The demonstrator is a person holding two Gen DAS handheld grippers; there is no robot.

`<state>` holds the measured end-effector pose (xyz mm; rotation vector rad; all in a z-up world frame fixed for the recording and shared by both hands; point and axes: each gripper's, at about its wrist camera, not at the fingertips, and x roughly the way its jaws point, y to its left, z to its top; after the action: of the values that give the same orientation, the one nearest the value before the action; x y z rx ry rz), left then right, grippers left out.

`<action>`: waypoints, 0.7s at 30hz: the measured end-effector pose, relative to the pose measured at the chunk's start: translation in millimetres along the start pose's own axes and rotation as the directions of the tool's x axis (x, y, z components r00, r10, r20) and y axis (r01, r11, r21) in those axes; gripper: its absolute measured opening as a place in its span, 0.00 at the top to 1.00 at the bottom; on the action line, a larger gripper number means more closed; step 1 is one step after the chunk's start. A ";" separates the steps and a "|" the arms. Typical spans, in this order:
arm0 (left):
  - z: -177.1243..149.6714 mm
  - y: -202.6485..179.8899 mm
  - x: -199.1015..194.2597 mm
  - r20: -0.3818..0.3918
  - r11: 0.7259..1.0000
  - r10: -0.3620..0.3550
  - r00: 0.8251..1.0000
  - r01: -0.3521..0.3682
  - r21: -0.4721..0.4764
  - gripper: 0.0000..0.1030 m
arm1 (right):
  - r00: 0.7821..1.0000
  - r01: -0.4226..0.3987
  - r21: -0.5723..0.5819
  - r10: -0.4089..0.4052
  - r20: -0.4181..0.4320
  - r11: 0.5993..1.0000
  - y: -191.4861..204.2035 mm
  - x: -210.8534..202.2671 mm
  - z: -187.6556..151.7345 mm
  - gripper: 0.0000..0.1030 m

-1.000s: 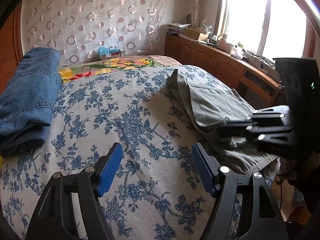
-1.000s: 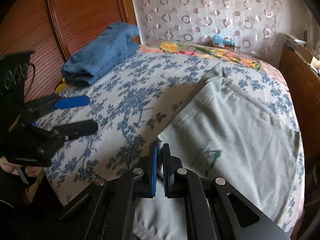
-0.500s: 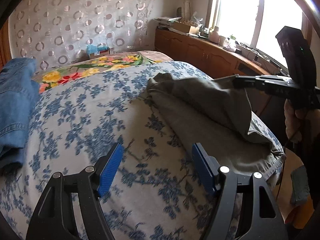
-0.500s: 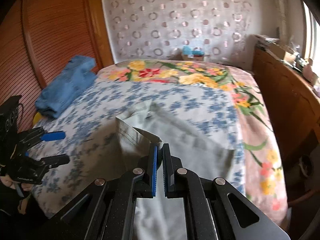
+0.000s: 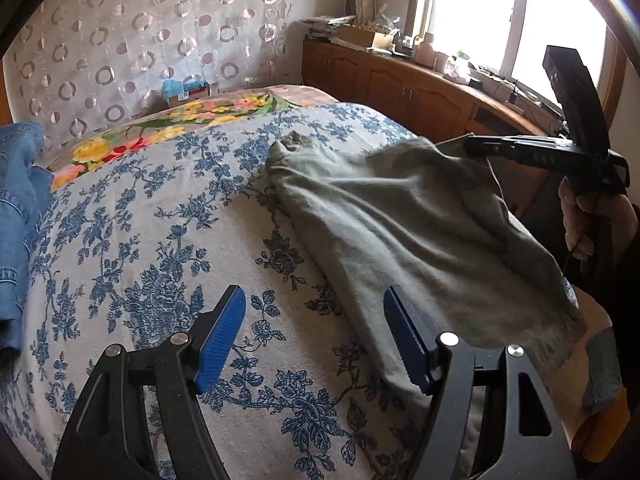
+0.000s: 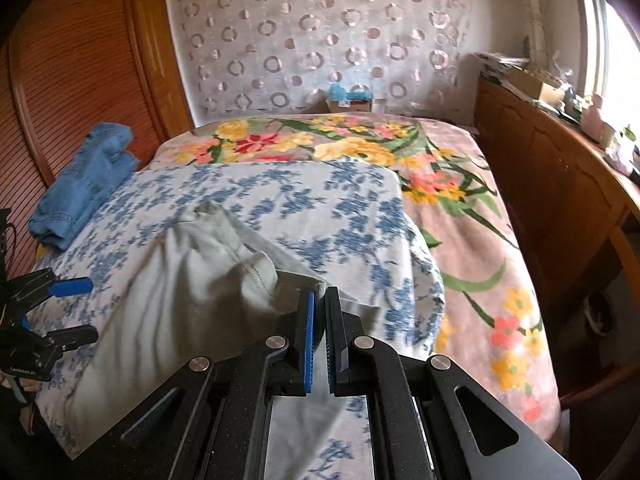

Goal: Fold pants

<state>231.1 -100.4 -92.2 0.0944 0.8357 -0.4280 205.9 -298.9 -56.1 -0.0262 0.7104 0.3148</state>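
Grey-green cotton, soft and creased, makes up the pants (image 5: 404, 220) lying across the blue-flowered bedspread (image 5: 160, 240). One end is lifted off the bed, its hemmed edge clamped between the pressed-together blue pads of the right gripper (image 6: 319, 300); the stitching along that hem shows just left of the pads. How much cloth is caught behind the fingers I cannot see, since the black frame covers it. From the left side, the same gripper (image 5: 476, 146) is a dark bar holding the cloth up in the air, and the hand (image 5: 580, 224) under it is partly cut off by the edge of the view.

The left gripper (image 5: 316, 336) stands spread wide with nothing between its ribbed blue pads (image 5: 218, 340). The near edge of the pants lies just past its right finger, the bedspread under its left. Whether that finger touches the cloth I cannot tell.

Beyond the left gripper's left finger a folded pile of blue denim (image 6: 80, 188) sits near the slatted wooden panel (image 6: 60, 80); in the left view it is cut off at the frame's edge. A small white marking on the left gripper's body, seen in the right view, is too small to read. The clutter on the wooden cabinet (image 5: 400, 84) under the window is washed out by glare.
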 end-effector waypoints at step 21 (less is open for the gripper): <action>-6.1 -1.3 19.3 -0.052 1.000 0.021 0.998 -0.021 -0.001 0.27 | 0.999 0.030 0.061 -0.028 -0.041 0.998 -19.2 18.7 1.4 0.86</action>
<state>237.7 -106.5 -110.4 0.1134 0.8850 -0.4065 225.8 -311.9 -68.7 0.0160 0.7585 0.2649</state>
